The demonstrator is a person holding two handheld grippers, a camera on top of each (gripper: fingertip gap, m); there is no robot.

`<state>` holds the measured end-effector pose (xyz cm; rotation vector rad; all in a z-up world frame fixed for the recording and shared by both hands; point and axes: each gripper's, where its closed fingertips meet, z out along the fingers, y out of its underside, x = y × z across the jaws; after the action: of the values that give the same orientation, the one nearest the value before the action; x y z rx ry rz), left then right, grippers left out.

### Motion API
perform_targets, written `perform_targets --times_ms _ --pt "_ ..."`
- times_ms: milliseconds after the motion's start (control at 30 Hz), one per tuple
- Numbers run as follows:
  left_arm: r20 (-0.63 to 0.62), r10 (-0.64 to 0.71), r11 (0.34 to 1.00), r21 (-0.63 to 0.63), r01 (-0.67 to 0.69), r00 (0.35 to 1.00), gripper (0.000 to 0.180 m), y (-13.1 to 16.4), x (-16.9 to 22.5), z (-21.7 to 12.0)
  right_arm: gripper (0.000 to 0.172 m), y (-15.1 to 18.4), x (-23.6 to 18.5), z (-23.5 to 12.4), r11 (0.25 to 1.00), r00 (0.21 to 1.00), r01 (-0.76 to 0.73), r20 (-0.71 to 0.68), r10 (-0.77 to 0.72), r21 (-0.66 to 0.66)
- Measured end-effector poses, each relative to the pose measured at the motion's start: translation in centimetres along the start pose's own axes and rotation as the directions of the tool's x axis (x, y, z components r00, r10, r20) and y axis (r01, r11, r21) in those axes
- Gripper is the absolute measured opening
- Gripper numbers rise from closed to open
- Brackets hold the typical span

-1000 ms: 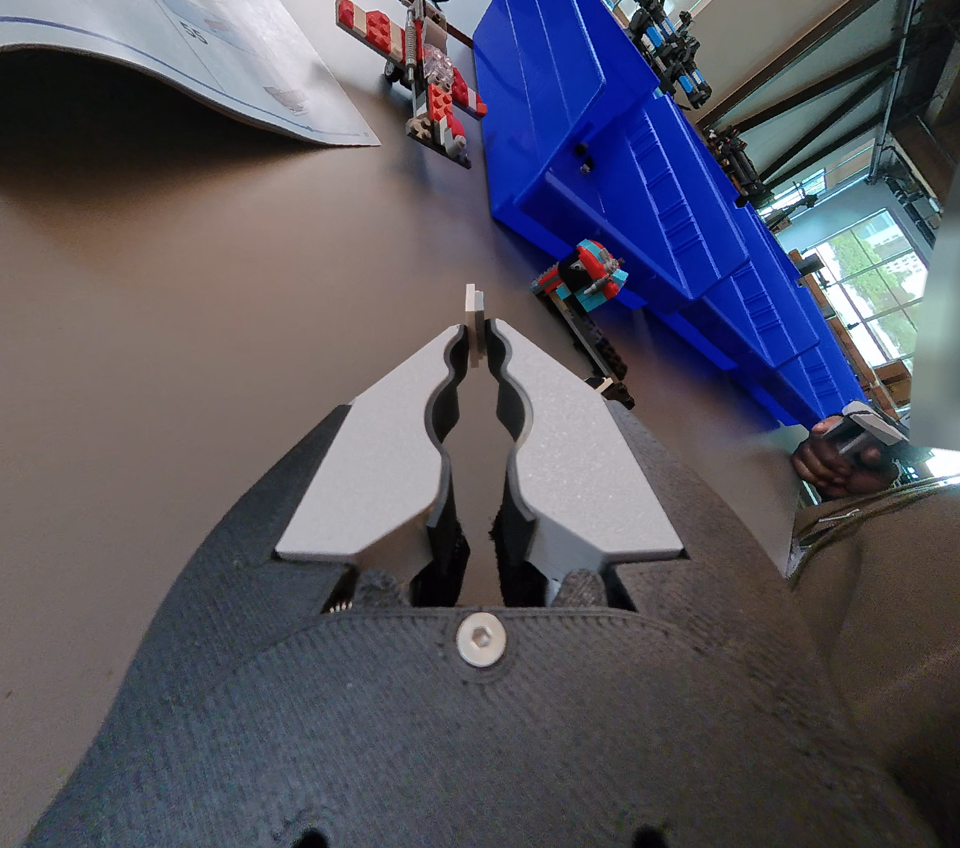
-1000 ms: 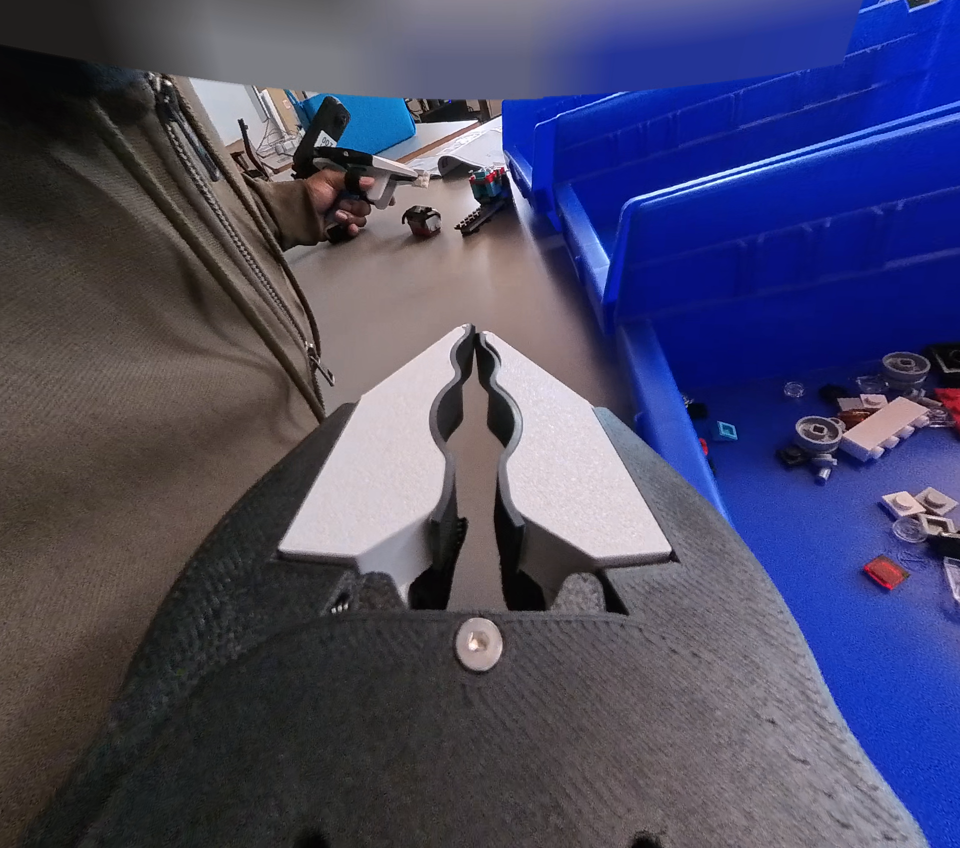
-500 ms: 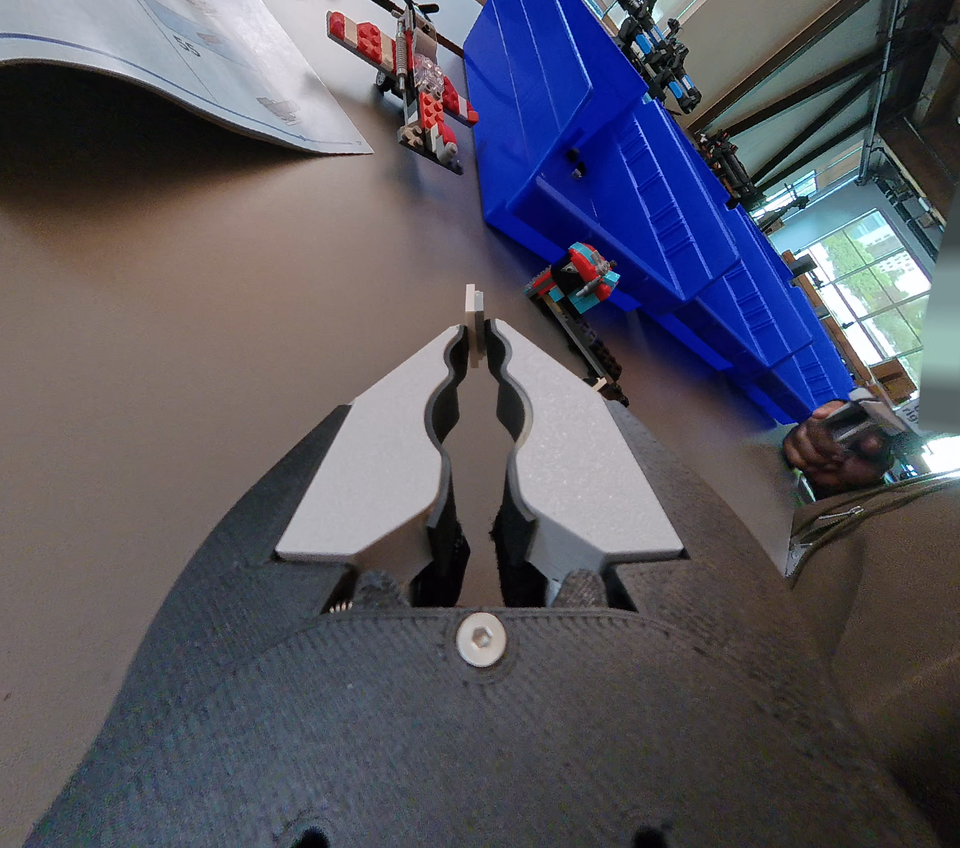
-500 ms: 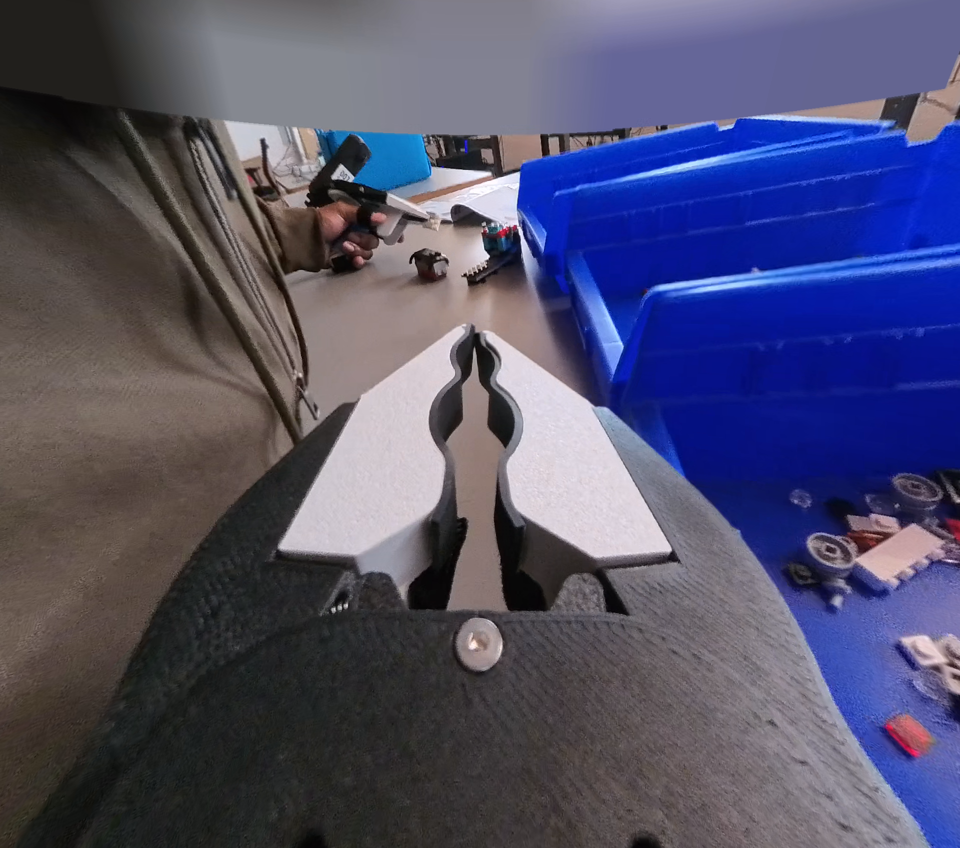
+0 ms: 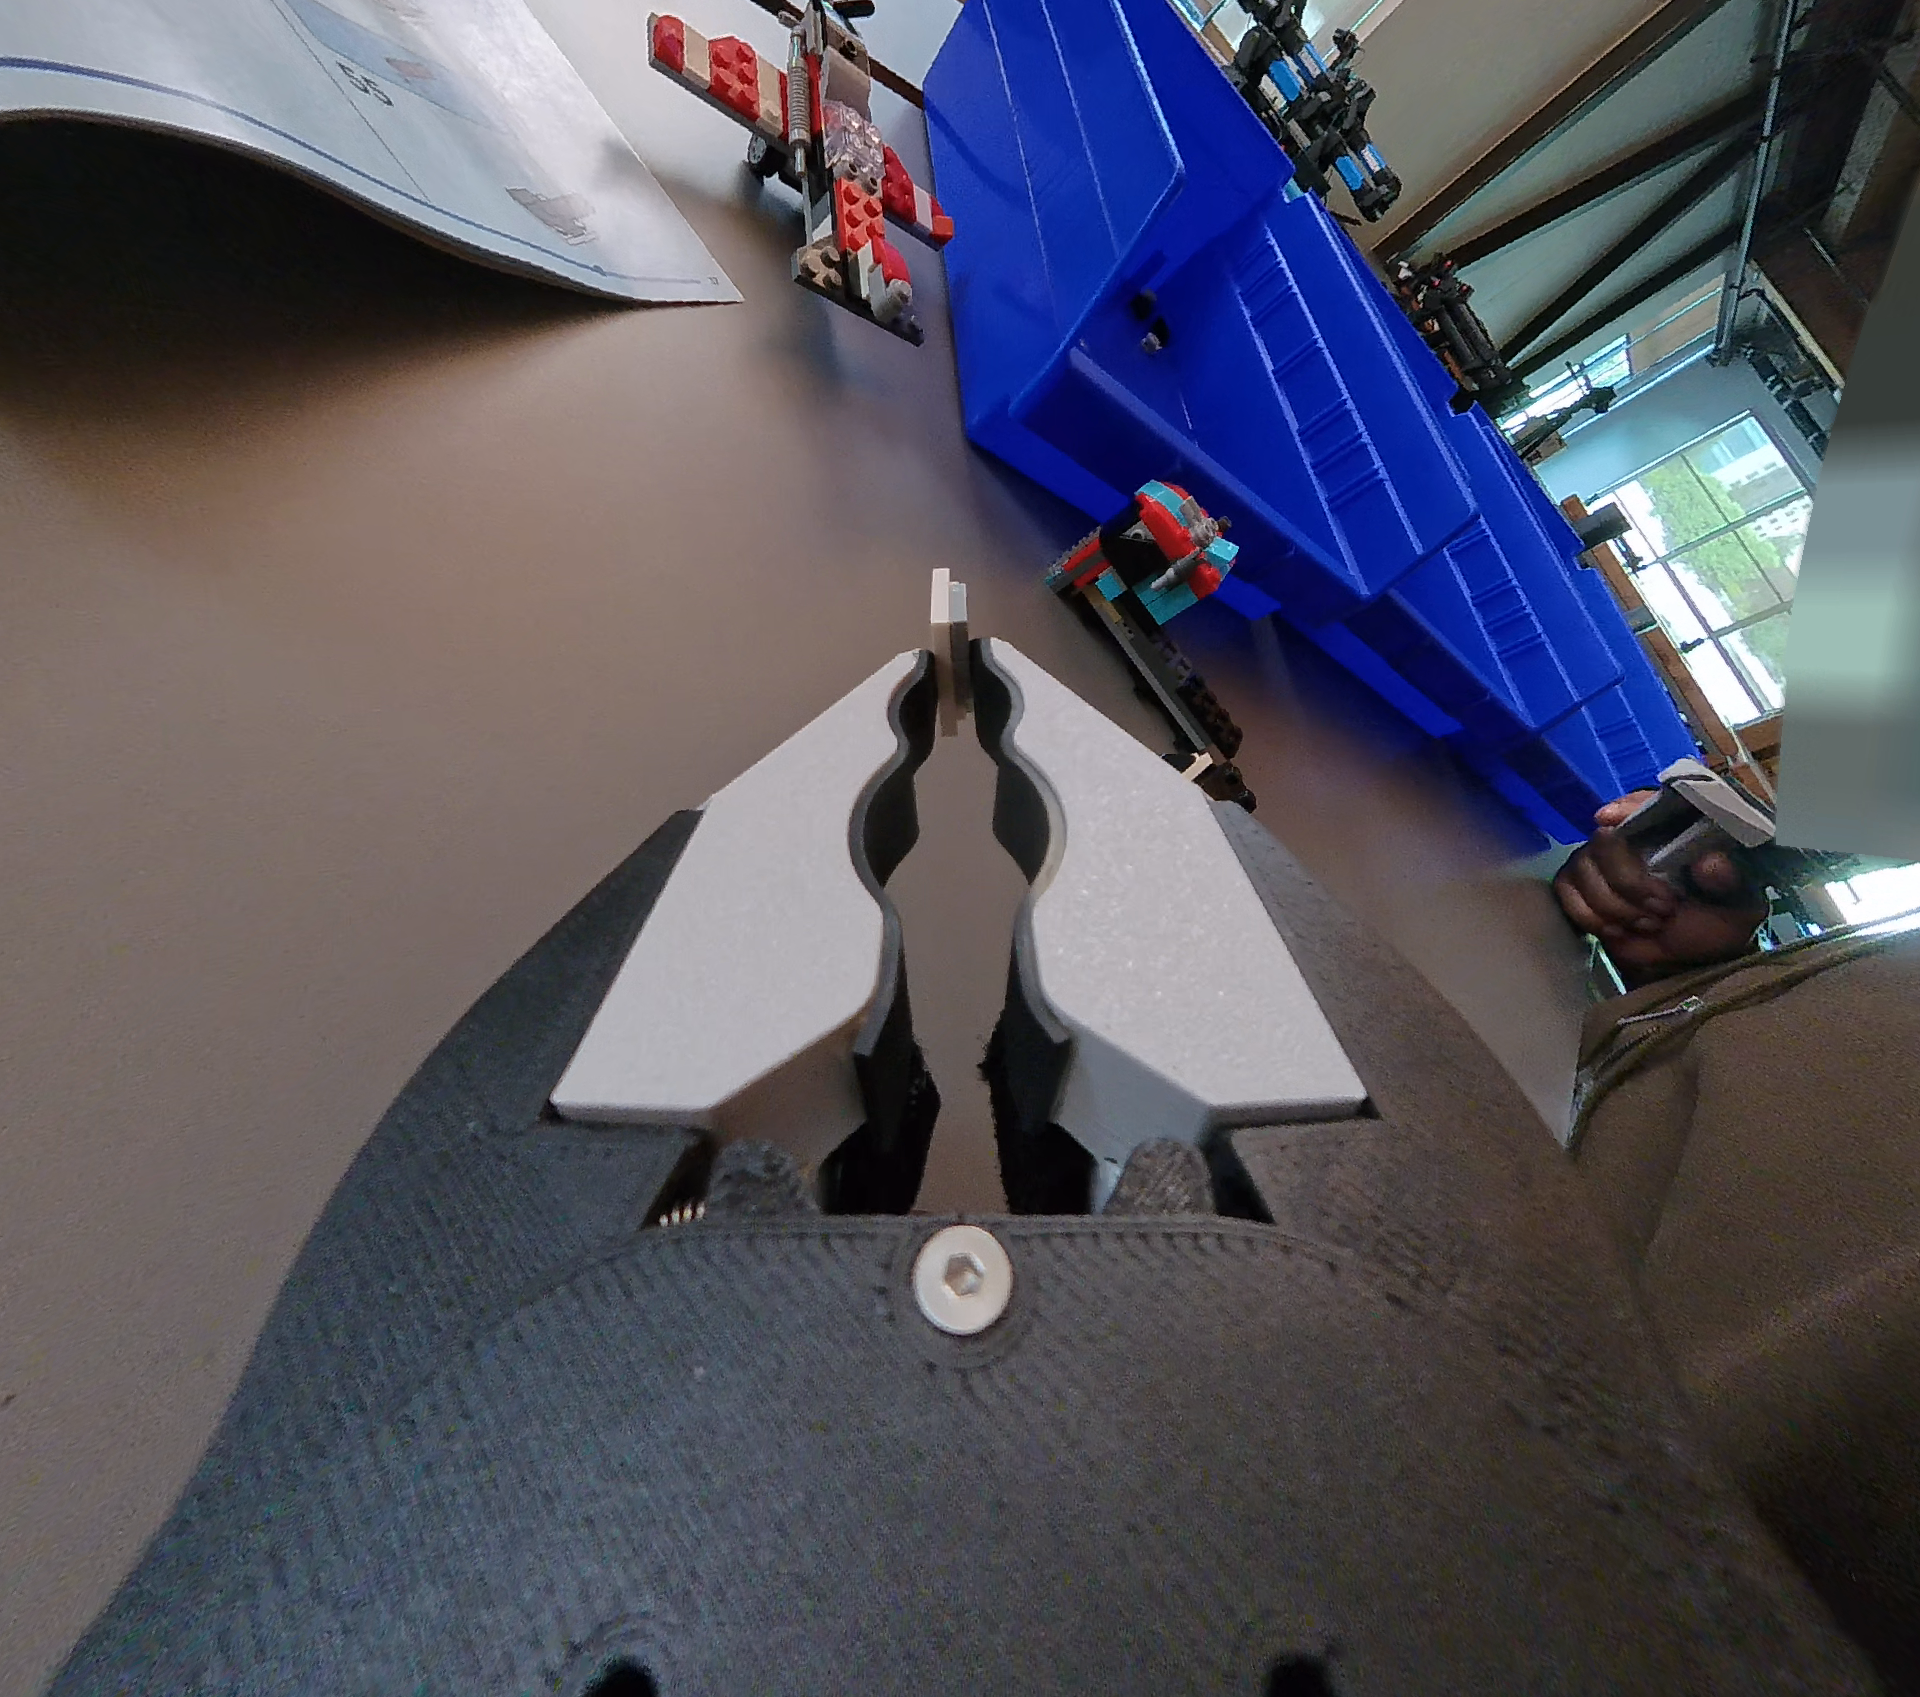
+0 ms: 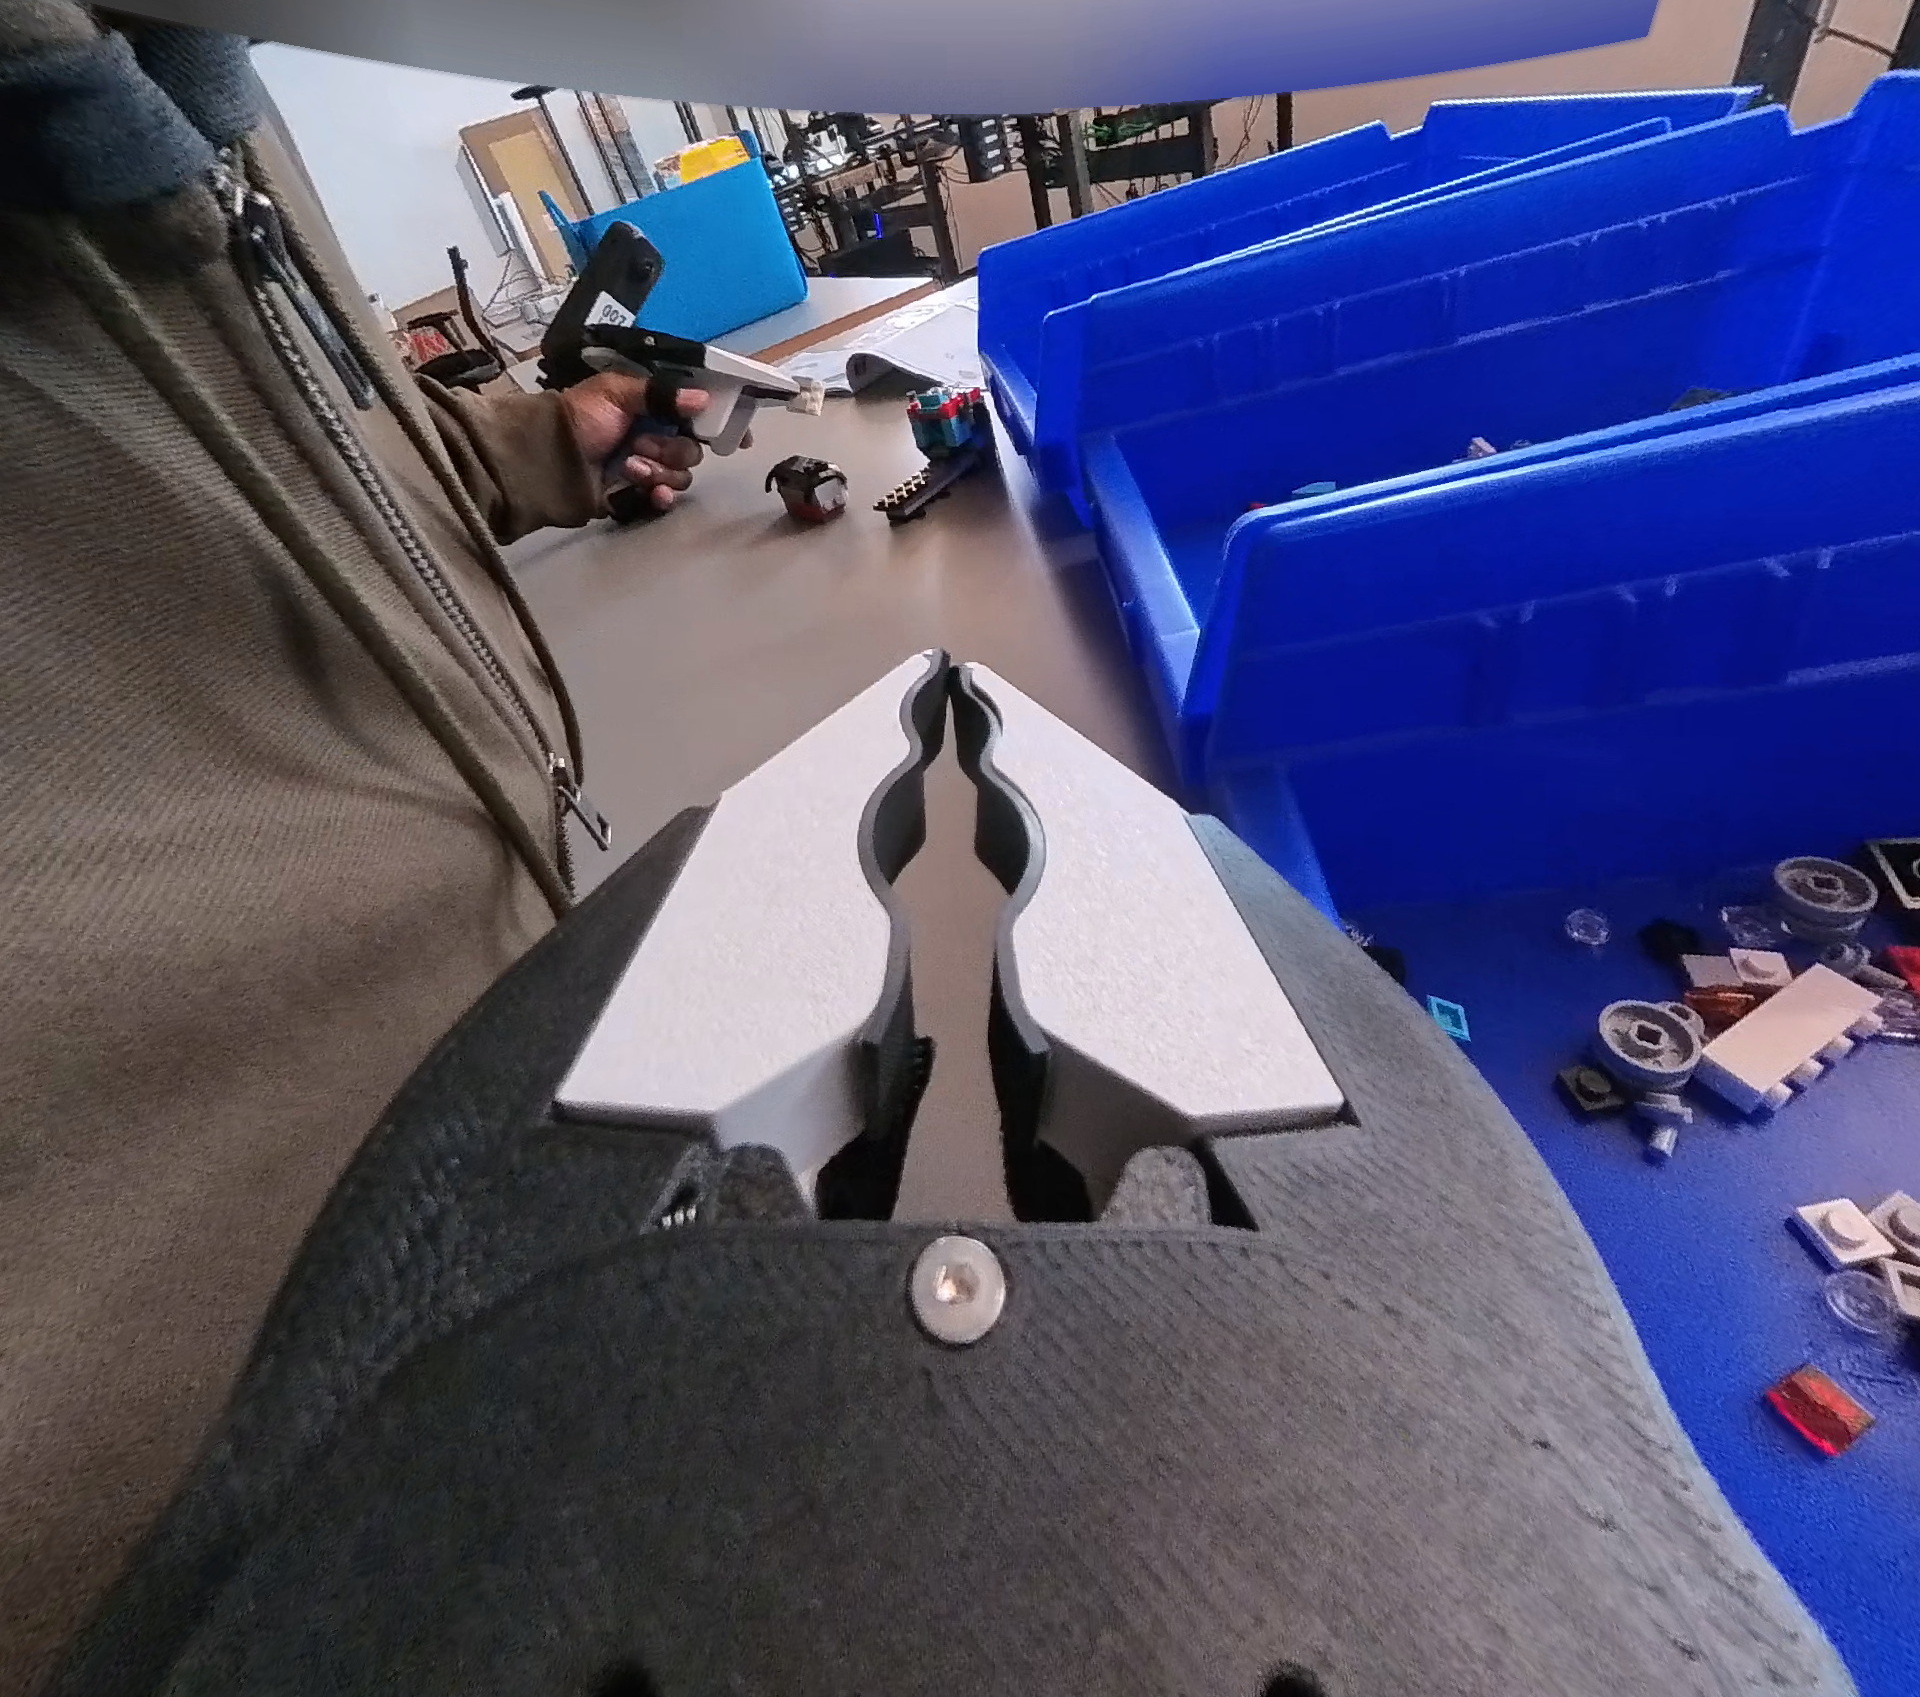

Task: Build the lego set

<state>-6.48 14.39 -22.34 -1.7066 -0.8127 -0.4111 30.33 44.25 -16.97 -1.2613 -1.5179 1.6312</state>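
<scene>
My left gripper (image 5: pixel 948 679) is shut on a small stack of flat plates, white and grey (image 5: pixel 948 637), held edge-up above the brown table (image 5: pixel 416 587). It also shows in the right wrist view (image 6: pixel 802 398), in a hand, with the pale piece at its tip. A red, teal and black brick model (image 5: pixel 1153 551) on a long dark strip lies just right of it. My right gripper (image 6: pixel 948 679) is shut with nothing between its pads, near the person's jacket, beside the blue bin (image 6: pixel 1558 712).
A row of blue bins (image 5: pixel 1195 276) runs along the table. A red and white brick plane (image 5: pixel 821 151) and an open instruction booklet (image 5: pixel 260 47) lie farther off. Loose bricks (image 6: pixel 1745 1013) lie in the near bin. A small dark brick piece (image 6: pixel 808 486) sits on the table. One gripper's finger ends stand about 50 cm off the other's.
The left gripper keeps its hold on the plates and has barely shifted. The right gripper has swung, so the bin with loose bricks shows more at the right again.
</scene>
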Motion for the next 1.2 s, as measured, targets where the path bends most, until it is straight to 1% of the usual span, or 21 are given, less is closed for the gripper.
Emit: perform_targets --times_ms 600,867,933,1000,1100,1200 --pt "-0.003 0.002 1.000 -0.002 -0.002 1.000 0.007 0.0 0.1 0.0 0.000 0.0 0.2 0.0 1.000 1.000 -0.010 -0.010 0.010 0.003" --pt "-0.020 0.009 1.000 -0.001 -0.009 1.000 0.007 0.0 0.4 0.0 0.001 0.2 0.3 0.2 1.000 0.999 0.002 -0.035 -0.002 -0.006" --pt "-0.026 0.011 1.000 0.000 -0.011 1.000 0.007 0.0 0.5 -0.1 0.001 0.2 0.0 0.1 1.000 0.999 -0.016 -0.029 0.016 -0.004" --pt "-0.032 0.014 1.000 0.003 -0.014 0.999 0.007 0.0 0.6 -0.1 0.002 -0.5 -0.7 -0.2 0.998 0.998 -0.057 -0.002 0.057 0.017" --pt "-0.042 0.017 1.000 0.003 -0.016 0.999 0.007 0.0 0.7 -0.2 0.007 -3.1 -1.9 -1.4 0.994 0.995 -0.093 0.036 0.091 0.054" --pt "-0.051 0.017 1.000 -0.006 -0.017 0.999 0.007 0.2 0.8 -0.1 0.012 -5.8 -2.2 -3.3 0.995 0.995 -0.092 0.044 0.091 0.040"
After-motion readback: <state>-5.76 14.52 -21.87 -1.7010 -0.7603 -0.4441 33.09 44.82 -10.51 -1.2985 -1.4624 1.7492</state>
